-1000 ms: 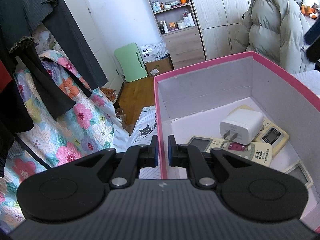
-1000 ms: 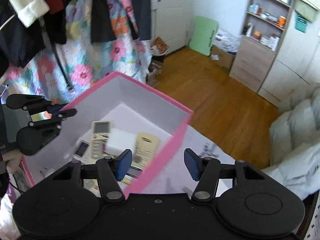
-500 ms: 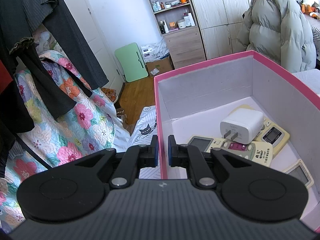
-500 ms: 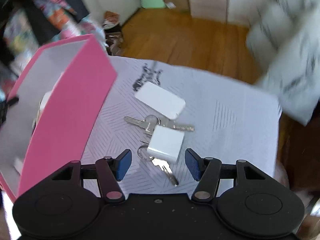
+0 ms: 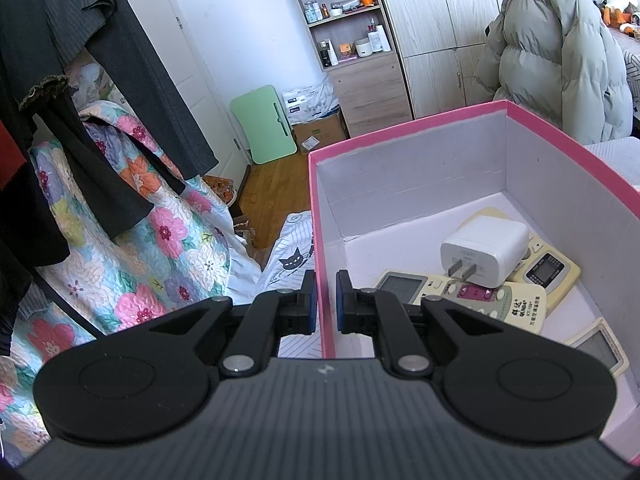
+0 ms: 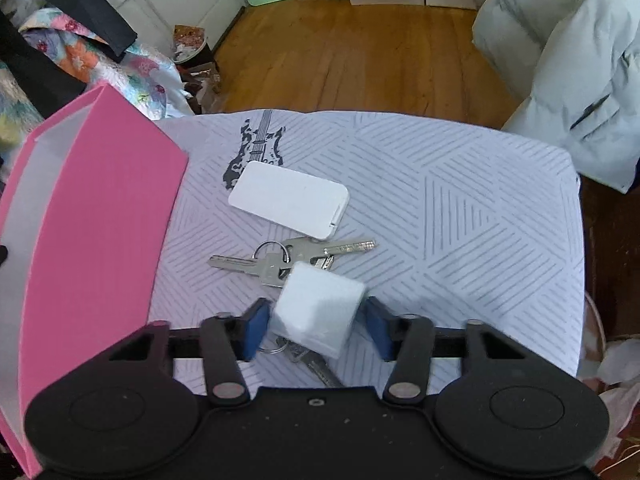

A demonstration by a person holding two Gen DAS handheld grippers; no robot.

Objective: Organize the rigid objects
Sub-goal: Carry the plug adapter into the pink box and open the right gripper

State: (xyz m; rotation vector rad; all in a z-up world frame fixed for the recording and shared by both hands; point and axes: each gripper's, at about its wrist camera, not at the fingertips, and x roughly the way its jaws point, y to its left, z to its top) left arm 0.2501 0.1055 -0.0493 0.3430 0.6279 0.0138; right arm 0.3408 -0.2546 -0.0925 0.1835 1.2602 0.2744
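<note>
In the left wrist view my left gripper (image 5: 325,304) is shut on the near wall of the pink box (image 5: 404,133). Inside the box lie a white plug charger (image 5: 484,250) and several remotes (image 5: 500,304). My right gripper (image 6: 317,332) points down at the table with its jaws closing. Between them sits a small white cube charger (image 6: 320,312), and the blue pads stand close to its sides without clearly pressing. The cube rests on a bunch of keys (image 6: 272,264). A flat white rectangular device (image 6: 288,204) lies just beyond the keys.
The pink box (image 6: 92,220) stands at the table's left, close to the right gripper. A striped cloth (image 6: 480,220) covers the table, whose far edge drops to a wooden floor (image 6: 360,52). A puffy coat (image 6: 568,60) hangs at the right, and clothes and a floral quilt (image 5: 132,240) at the left.
My right gripper swung from over the box down to the table, closed in on the white cube, and its jaws narrowed around it. The left gripper and the box stayed still.
</note>
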